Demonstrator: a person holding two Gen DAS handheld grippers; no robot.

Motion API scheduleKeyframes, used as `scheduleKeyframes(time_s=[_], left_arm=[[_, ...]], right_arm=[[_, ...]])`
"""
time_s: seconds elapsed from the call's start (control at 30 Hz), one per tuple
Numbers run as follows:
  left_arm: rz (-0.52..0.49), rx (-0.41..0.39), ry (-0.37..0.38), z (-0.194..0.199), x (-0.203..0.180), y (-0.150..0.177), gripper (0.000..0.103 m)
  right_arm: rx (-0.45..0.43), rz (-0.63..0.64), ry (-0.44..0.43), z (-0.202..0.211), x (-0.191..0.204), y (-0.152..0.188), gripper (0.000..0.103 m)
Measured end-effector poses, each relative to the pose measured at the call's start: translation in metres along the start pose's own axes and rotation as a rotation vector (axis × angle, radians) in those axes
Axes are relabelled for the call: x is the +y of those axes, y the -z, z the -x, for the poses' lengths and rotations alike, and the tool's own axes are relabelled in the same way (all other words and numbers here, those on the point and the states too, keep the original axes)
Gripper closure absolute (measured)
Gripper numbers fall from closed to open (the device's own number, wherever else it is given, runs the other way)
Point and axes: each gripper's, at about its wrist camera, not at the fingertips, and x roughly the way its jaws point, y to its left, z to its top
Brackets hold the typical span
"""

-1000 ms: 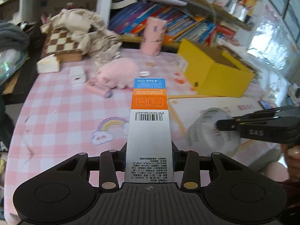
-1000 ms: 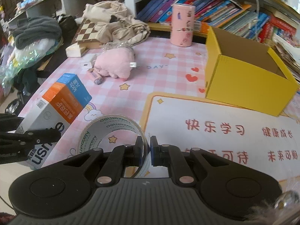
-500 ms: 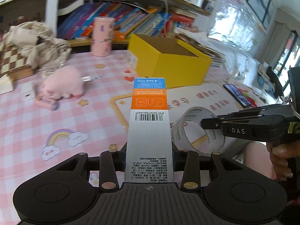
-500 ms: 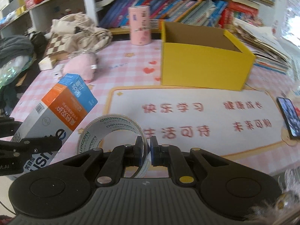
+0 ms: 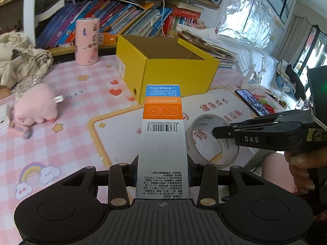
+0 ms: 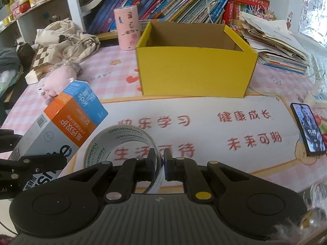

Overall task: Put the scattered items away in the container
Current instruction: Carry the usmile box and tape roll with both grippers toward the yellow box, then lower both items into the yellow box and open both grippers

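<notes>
My left gripper (image 5: 162, 169) is shut on a long toothpaste box (image 5: 162, 134), grey with orange and blue bands, held above the table and pointing at the open yellow cardboard box (image 5: 165, 69). In the right wrist view the same toothpaste box (image 6: 61, 126) hangs at the left. My right gripper (image 6: 160, 160) is shut on the rim of a clear tape roll (image 6: 120, 143), also seen as the tape roll (image 5: 210, 140) to the right in the left wrist view. The yellow box (image 6: 194, 69) stands straight ahead, its inside showing bare cardboard.
A pink plush toy (image 5: 34, 106) and a small pink item (image 5: 20, 131) lie at the left of the checked tablecloth. A pink cylinder (image 6: 127, 27) stands behind the box's left corner. A phone (image 6: 308, 130) lies at the right edge. Piled cloth, a chessboard and bookshelves fill the back.
Both grippers have swung to the right with their loads and moved closer to the yellow box, which now sits near the middle of both views. Neither grip has changed.
</notes>
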Motion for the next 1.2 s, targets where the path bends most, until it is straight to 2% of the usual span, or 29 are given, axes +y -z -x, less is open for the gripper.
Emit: scheduleKeyframes(time_s=[0.33,0.73,0.93,1.07,1.2], left_arm=[[-0.004,0.009,-0.027,-0.043,-0.036,-0.04,0.065],[0.018,-0.003,-0.096,-0.066,-0.065,-0.081,0.064],[0.035,-0.067,-0.114,-0.068,-0.069,-0.108,0.064],[0.055,-0.133,-0.111,-0.069,-0.065,-0.134,0.064],[0.048,-0.155,-0.127,-0.084,-0.059,-0.159,0.065]], right_arm=[[0.014,0.042,-0.058,-0.023,-0.056,-0.036,0.095],[0.002,0.106,-0.154,-0.036,-0.108,-0.075,0.095],[-0.07,0.12,-0.167,-0.037,-0.127,-0.101,0.095],[-0.141,0.126,-0.175,-0.037,-0.138,-0.129,0.095],[-0.201,0.118,-0.175,-0.041,-0.147,-0.161,0.095]])
